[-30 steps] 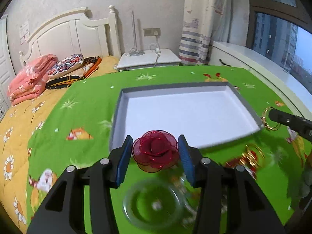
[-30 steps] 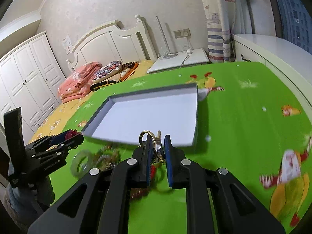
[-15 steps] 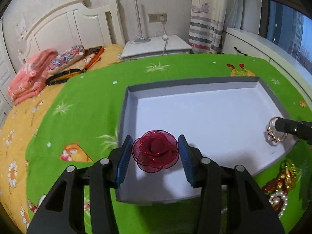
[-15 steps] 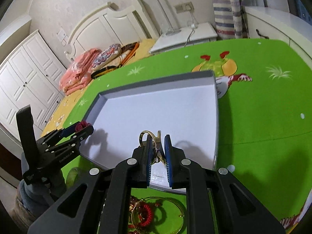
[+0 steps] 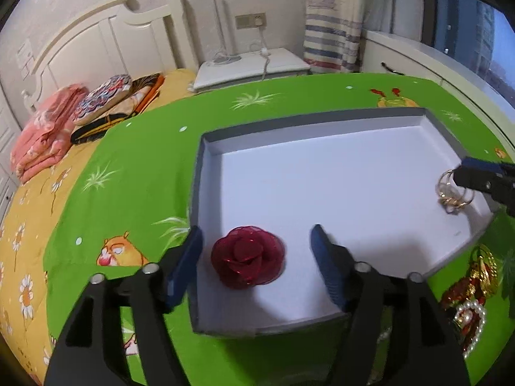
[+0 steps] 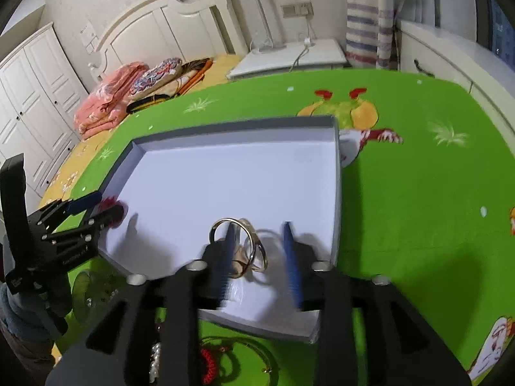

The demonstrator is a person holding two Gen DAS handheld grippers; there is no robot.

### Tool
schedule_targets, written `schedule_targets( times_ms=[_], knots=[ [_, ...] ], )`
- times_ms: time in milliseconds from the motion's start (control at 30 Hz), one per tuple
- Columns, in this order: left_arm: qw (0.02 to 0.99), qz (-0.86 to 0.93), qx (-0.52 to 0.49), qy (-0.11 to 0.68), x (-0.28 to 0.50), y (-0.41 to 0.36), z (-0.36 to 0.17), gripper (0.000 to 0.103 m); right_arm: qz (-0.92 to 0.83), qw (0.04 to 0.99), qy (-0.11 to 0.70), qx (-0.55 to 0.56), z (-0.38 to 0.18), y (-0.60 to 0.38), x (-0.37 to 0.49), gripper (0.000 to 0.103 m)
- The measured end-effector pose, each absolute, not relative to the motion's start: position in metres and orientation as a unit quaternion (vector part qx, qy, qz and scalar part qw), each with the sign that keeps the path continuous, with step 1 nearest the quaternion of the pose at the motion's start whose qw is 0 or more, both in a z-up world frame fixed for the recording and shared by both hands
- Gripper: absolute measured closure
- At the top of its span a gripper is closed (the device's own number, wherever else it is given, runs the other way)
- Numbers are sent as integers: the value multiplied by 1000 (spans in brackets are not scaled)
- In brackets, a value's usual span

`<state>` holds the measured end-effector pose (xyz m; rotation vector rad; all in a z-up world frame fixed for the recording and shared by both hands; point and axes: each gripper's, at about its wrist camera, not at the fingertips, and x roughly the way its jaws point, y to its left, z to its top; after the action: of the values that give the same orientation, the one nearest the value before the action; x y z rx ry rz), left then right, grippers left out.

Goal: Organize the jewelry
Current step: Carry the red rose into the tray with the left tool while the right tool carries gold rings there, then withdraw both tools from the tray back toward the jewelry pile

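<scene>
- Shallow grey tray (image 5: 206, 141) with a white floor, lying on a green cartoon-print bedspread (image 5: 135, 167); behind it a white headboard (image 5: 96, 41), folded bedding (image 5: 42, 135) and a white nightstand (image 5: 254, 67).
- More jewelry on the spread off the tray's near right corner: a red-and-gold piece (image 5: 473, 283) and a pearl heart (image 5: 470, 321); nothing blocking the tray floor.
- Left gripper (image 5: 257, 247) spread wide, jaws just opened; red fabric rose (image 5: 248, 260) between the pads, touching neither, lying on the tray floor by the near left corner, petals facing up, round with no clear long axis.
- A second ago: same rose pinched between the pads, above the spread, short of the tray.
- Right gripper (image 6: 259, 241) parted, jaws just opened; gold hoop earrings (image 6: 238, 244) against the left pad, clear of the right, near the tray's near right edge, rings on edge, slightly tilted.
- Earlier: hoops clamped tight in near-closed jaws.
</scene>
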<state>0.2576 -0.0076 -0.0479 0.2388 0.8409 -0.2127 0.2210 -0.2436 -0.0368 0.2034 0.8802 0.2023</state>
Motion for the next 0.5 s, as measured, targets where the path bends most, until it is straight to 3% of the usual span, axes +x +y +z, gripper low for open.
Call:
schedule_targets(
  times_ms=[133,400,500],
  knots=[
    [916,-101,128,367,246,-10,-40,12,89,907,401,97,-27,-248,220,48],
    [958,-82,55,270,197,20,0,9,80,924,358,104,3,-255,185,47],
    [959,-68,40,273,176,37,11,8,80,931,342,102,13,-252,163,42]
  ],
)
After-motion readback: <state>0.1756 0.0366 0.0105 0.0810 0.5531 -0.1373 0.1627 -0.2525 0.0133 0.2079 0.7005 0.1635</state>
